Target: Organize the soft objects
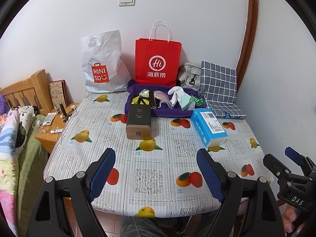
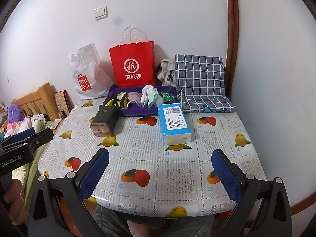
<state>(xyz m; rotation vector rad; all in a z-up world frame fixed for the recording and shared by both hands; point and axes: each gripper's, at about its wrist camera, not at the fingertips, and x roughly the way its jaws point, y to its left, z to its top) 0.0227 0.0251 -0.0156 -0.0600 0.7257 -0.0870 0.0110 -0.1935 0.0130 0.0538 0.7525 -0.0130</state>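
Purple tray of soft items at frame centre, long axis left-right, white glove fingers pointing down-left, tissue pack lying lengthwise toward the camera at its right, left gripper jaws apart and empty, right gripper likewise.

The near half of the fruit-patterned tabletop lies bare in the lower frame. Mid-frame, a dark rectangular tin and blue tissue pack flank an open lane toward the purple fabric tray.
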